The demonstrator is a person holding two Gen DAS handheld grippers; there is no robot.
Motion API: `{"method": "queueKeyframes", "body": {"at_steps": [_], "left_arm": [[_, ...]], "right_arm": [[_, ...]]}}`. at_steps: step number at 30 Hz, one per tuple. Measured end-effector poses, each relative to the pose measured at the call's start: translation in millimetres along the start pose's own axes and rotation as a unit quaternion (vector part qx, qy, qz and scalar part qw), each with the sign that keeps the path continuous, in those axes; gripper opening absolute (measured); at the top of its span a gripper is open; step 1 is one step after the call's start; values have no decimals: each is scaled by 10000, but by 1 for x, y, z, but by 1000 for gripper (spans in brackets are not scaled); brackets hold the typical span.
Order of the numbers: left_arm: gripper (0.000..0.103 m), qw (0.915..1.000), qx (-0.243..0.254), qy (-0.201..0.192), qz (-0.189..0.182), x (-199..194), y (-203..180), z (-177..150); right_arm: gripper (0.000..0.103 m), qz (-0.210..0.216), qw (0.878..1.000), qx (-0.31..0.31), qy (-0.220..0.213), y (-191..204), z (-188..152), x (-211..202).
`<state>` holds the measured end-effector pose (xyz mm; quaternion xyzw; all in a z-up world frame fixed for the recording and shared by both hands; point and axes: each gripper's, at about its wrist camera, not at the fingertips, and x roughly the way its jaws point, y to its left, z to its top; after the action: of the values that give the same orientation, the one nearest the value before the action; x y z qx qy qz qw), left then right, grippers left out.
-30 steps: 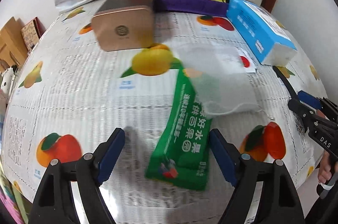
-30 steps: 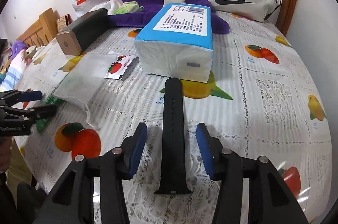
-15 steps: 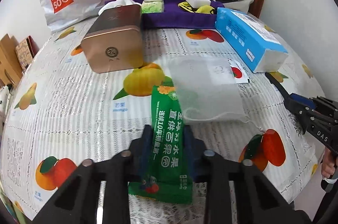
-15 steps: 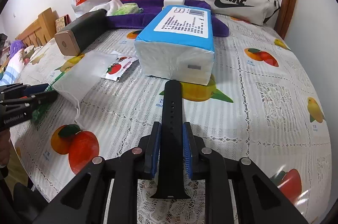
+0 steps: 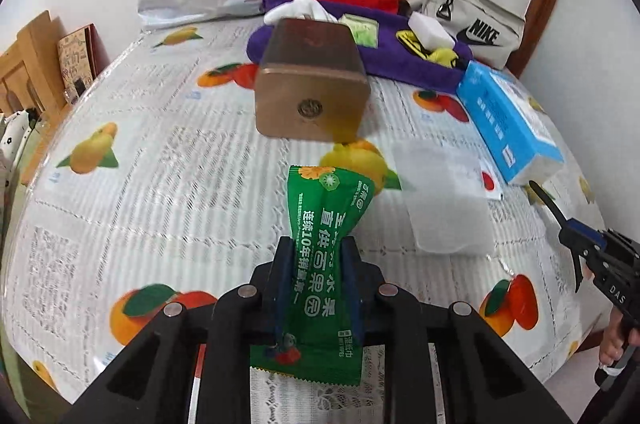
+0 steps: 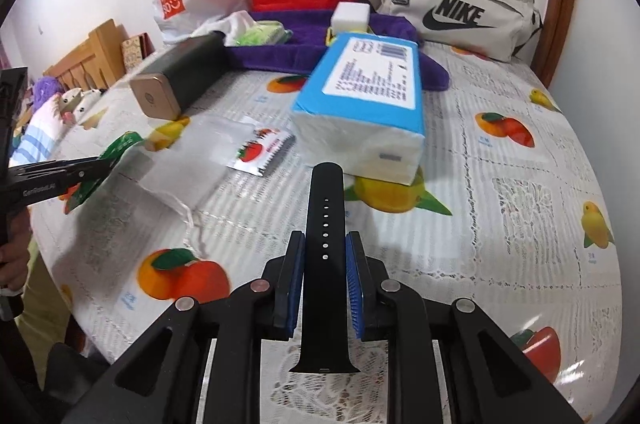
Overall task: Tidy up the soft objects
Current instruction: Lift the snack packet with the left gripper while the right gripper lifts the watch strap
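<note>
Your left gripper point(image 5: 318, 280) pinches the green packet point(image 5: 320, 264) at its waist, lifted above the table point(image 5: 160, 183); your right gripper point(image 6: 325, 280) clamps the black strap point(image 6: 324, 244). Either limp piece could slip or snag the mesh pouch point(image 5: 444, 199) beyond.

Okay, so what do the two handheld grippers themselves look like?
Both match. The left gripper and right gripper each have a matte black plastic frame with triangular cut-outs and round silver pivot pins. The jaws carry blue ribbed pads. Seen side-on, each body bears small white lettering, partly readable. No cables show. Only part of a hand shows below each; any sleeve is unclear.
</note>
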<state>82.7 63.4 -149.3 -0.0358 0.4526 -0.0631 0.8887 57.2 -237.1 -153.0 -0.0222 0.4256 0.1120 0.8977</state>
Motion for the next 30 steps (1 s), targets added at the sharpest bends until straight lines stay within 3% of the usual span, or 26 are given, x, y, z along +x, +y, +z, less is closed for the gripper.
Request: {"method": "queueKeyframes", "body": {"at_steps": [15,30], "left_arm": [[23,9991,-90,-286,-291,-21,-5,38],[23,9984,-16,-386,-417,-23,-16,64]], "right_arm": [[20,257,9987,-97,-419,4,39,-28],[20,470,9976,-311,-414,10,55,-36]]}}
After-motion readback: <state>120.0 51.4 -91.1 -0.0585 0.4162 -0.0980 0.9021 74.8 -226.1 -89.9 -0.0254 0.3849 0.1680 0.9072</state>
